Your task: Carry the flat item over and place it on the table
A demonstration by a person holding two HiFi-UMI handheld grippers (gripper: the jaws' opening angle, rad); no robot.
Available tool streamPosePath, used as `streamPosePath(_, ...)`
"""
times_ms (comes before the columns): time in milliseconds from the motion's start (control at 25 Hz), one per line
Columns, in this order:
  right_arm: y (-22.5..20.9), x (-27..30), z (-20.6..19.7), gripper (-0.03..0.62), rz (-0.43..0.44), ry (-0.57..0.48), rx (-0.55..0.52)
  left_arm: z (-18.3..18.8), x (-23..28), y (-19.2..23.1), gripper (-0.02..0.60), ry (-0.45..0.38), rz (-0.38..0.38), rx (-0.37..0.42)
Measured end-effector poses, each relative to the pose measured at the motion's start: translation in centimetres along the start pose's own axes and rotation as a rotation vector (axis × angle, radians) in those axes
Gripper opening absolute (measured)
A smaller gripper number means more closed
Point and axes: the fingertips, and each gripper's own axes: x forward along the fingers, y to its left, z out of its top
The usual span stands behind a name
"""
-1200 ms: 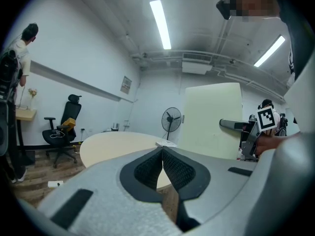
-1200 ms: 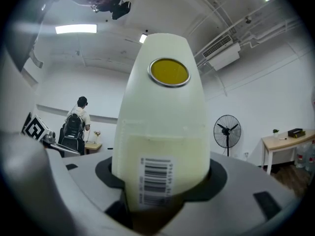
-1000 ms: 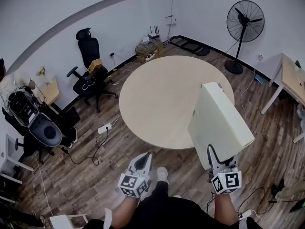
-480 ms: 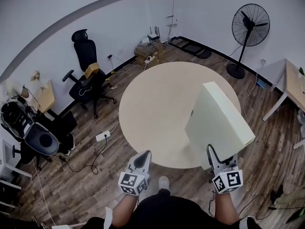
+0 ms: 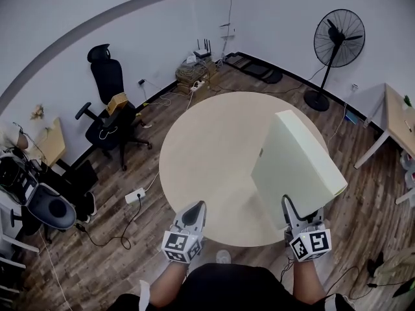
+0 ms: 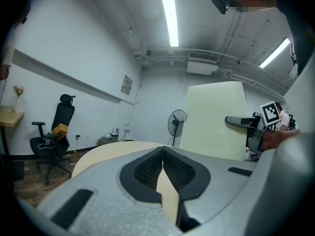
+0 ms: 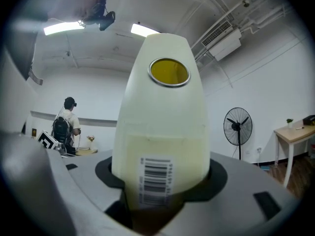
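A flat pale yellow-green box (image 5: 295, 167) stands on edge, tilted, above the near right rim of the round beige table (image 5: 207, 154). My right gripper (image 5: 303, 214) is shut on its near end. In the right gripper view the box (image 7: 162, 117) fills the gap between the jaws, with a barcode label (image 7: 155, 178) low down and a round yellow hole (image 7: 169, 72) near its top. My left gripper (image 5: 194, 211) hangs at the table's near edge, shut and empty. In the left gripper view its pads meet (image 6: 161, 156), and the box (image 6: 216, 119) stands upright at the right.
A standing fan (image 5: 338, 41) is beyond the table at the right. A black office chair (image 5: 107, 89) sits at the left wall. A small desk (image 5: 399, 112) is at the far right. Cables and a power strip (image 5: 135, 196) lie on the wooden floor. A person (image 7: 69, 127) stands far off.
The table has drawn closer in the head view, with its near edge now right by the grippers. The box stays in the right gripper at the same tilt.
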Motion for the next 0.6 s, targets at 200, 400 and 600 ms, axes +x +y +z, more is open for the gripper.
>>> streamPosePath(200,-0.1,2.2,-0.7,0.288,0.006,0.019,-0.004,-0.4,1.3,1.7,0.007,0.014,-0.005,0.0)
streamPosePath(400,-1.2,4.2,-1.3,0.288,0.039,0.068,0.035,-1.1,2.4,2.4,0.006,0.037,0.019,-0.015)
streamPosePath(600,-1.1,6.4,-3.2,0.288,0.125,0.155,0.116,-1.2,3.4,2.5,0.006,0.063,0.036,-0.009)
